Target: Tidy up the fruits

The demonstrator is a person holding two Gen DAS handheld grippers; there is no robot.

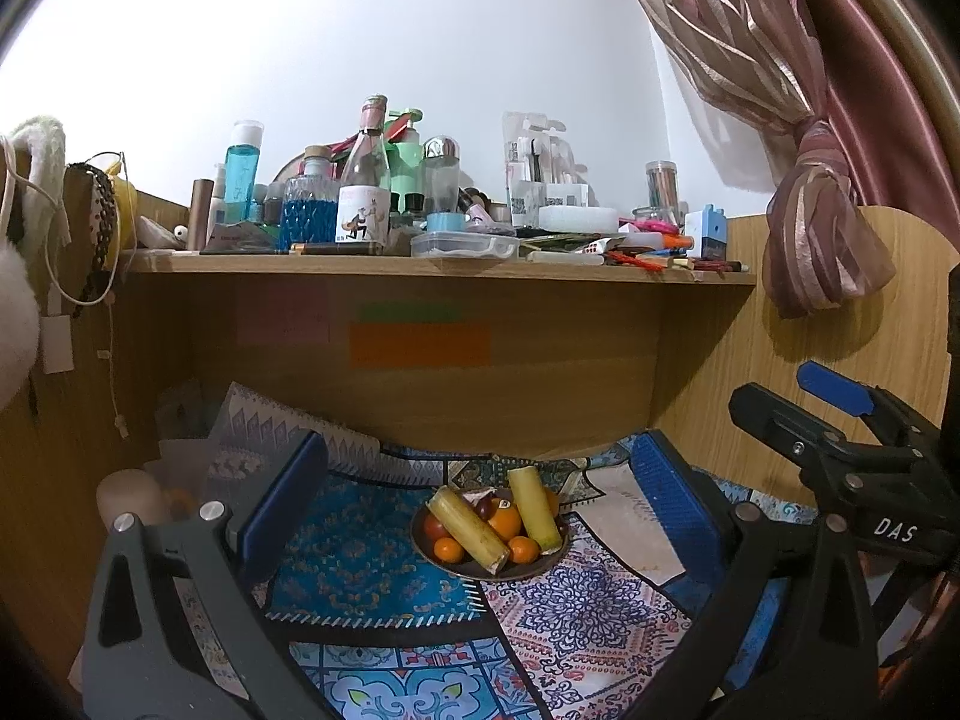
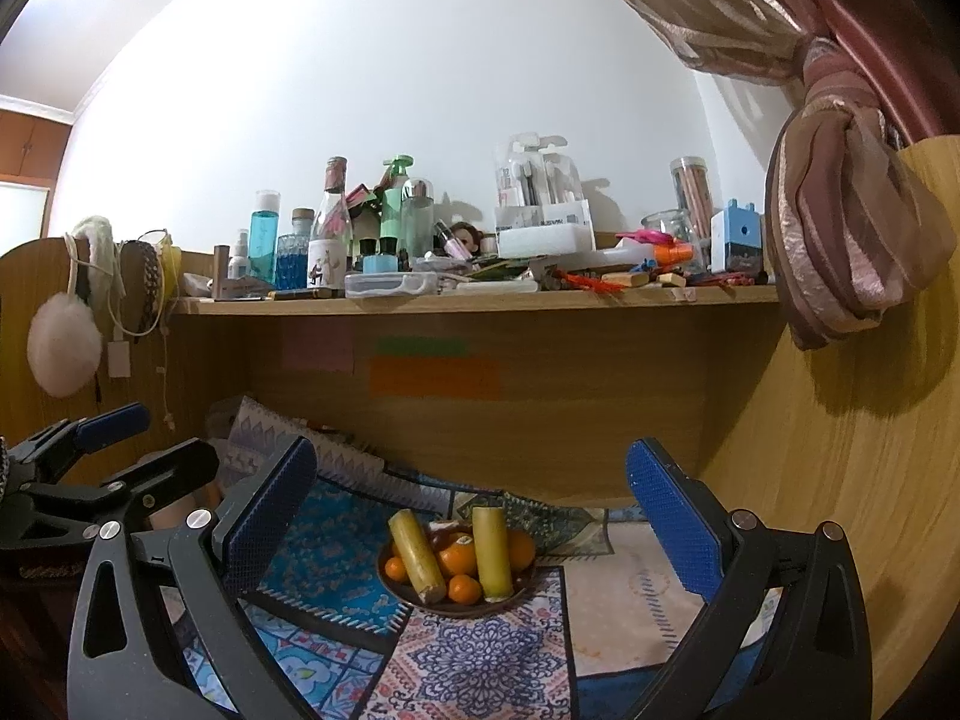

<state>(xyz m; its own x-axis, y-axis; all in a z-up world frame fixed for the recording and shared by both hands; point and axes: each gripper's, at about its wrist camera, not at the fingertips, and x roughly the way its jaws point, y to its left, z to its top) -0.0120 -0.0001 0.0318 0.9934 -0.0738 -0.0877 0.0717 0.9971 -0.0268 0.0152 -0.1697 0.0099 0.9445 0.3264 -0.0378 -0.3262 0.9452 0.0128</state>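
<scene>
Both grippers spread wide, empty: left gripper [image 1: 474,498], right gripper [image 2: 471,516]. Fruit bowl [image 1: 441,561] dead ahead on the mat; cane sticks [image 2: 417,555] pointing away, neither gripper clearly nearer.

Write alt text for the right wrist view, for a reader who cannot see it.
Open right gripper with blue-padded fingers frames a dark bowl of oranges and two yellow-green cane-like stalks on a patterned cloth. Behind, a wooden shelf crowded with bottles and clutter; the left gripper shows at the left edge.
</scene>
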